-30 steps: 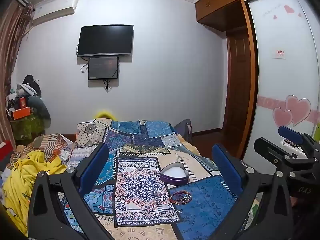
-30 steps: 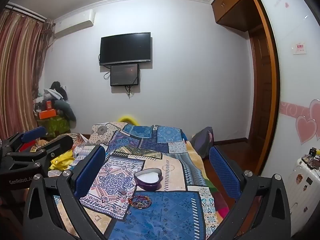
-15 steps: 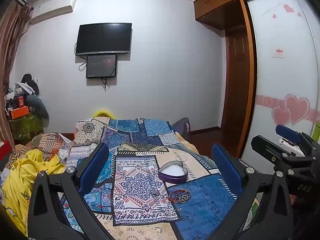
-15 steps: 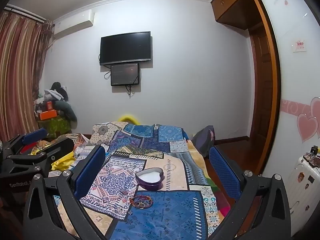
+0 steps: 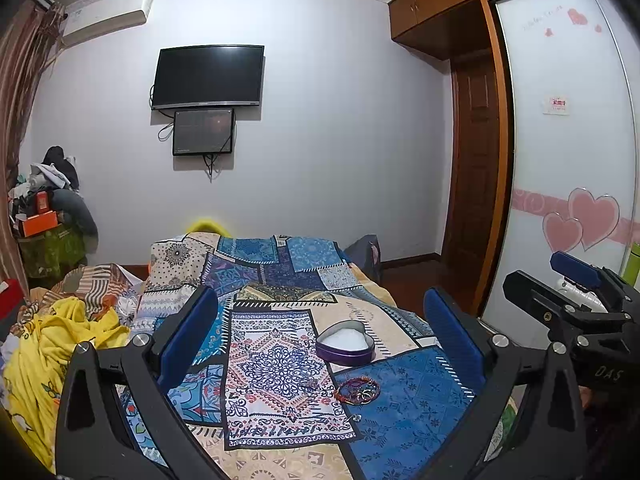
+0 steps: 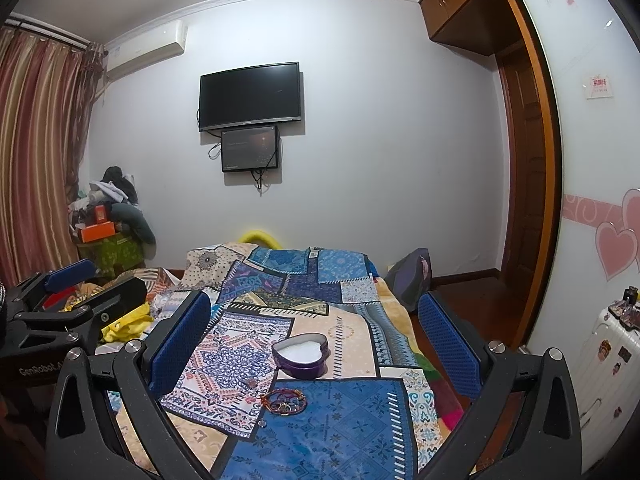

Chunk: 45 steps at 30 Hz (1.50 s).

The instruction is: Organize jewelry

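Patchwork blue and cream bedspread (image 5: 400, 400) covers one bed in a white-walled room with one television (image 5: 208, 76), and on it lie one heart-shaped tin (image 5: 346, 346) and, just beside it, one cluster of bracelets (image 5: 358, 390), while left gripper (image 5: 320, 344) and right gripper (image 6: 316, 348) hover empty, fingers spread wide.

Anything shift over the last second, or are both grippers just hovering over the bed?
Only slight camera drift. Nothing taken or released. The left gripper and right gripper stay open and empty above the bedspread; heart-shaped box and bracelets lie untouched.
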Available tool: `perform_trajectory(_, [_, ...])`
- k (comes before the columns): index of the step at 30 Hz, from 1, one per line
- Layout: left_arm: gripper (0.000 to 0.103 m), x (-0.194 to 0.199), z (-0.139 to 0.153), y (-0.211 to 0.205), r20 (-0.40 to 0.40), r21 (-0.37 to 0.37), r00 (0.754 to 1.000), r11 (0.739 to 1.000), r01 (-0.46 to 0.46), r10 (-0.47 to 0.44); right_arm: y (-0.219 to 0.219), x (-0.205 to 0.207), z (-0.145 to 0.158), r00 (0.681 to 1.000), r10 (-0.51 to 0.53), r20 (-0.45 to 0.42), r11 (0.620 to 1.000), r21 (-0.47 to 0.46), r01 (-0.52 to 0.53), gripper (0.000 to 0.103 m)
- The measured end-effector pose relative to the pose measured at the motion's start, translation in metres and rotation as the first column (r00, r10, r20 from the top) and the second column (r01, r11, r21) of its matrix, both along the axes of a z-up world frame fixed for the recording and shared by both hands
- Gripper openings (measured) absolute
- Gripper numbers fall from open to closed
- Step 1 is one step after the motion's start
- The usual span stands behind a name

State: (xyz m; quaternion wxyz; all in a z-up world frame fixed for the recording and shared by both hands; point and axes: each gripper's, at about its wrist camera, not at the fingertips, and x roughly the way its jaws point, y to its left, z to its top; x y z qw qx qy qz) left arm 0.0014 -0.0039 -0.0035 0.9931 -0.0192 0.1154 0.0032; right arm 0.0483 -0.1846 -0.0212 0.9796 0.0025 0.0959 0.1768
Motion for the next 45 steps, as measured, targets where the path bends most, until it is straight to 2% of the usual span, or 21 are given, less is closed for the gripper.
perform_trajectory(45, [0.103, 0.009, -0.004, 0.008, -0.024, -0.032, 1.000, 0.999, 0.012, -0.013, -0.009, 0.011, -0.007, 0.999, -0.007, -0.039, 1.000, 0.004, 0.007, 0.103])
